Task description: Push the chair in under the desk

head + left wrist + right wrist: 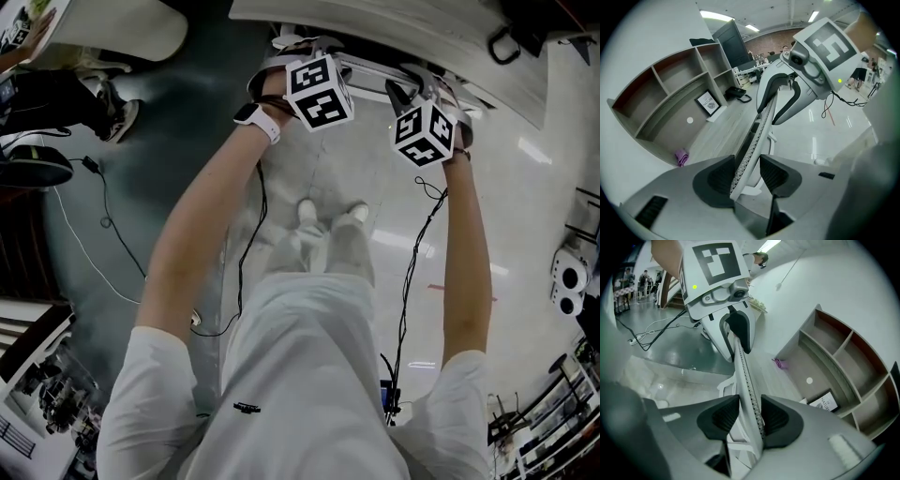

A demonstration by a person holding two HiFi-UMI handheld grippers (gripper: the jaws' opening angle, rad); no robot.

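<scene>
In the head view both hands reach forward to the white chair's backrest, which stands at the edge of the pale desk. My left gripper straddles the backrest's top rim; the mesh edge leans on one pad and a thin gap shows at the other. My right gripper is shut on the same rim, both pads against it. Each gripper view looks along the rim to the other gripper: the right gripper and the left gripper. The seat and base are hidden.
The wooden desk top carries a shelf unit, a framed print and a purple cloth. Cables trail over the dark floor at left, near another person's shoes. Equipment stands at right.
</scene>
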